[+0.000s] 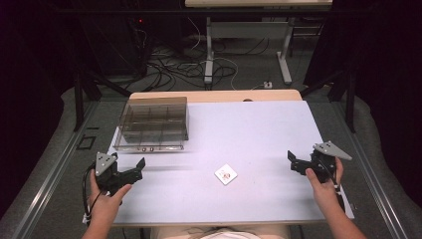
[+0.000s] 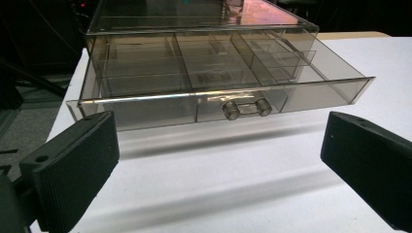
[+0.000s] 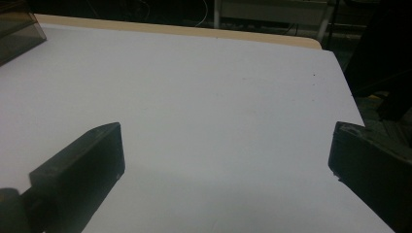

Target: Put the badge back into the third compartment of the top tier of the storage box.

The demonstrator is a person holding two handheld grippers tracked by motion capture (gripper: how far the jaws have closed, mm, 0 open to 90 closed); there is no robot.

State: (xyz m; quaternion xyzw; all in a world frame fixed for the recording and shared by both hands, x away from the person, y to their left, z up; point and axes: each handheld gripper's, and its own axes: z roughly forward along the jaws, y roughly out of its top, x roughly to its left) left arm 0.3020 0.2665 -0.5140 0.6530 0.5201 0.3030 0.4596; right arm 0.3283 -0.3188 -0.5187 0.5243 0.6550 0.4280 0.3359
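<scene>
White tabletop (image 1: pixel 259 129), bare wood strip along far edge. Left hand-held gripper (image 1: pixel 130 172) over near-left corner, jaws wide apart, nothing between. Smoky clear plastic drawer organizer (image 2: pixel 209 73) just ahead of it, drawer pulled out, dividers inside, clear handle (image 2: pixel 246 108) facing jaws. Right hand-held gripper (image 1: pixel 297 163) near right edge, jaws spread, nothing held. Small white square card (image 1: pixel 226 174) lies between grippers. Dark room beyond: cables on floor (image 1: pixel 184 67), white desk legs (image 1: pixel 209 55).
</scene>
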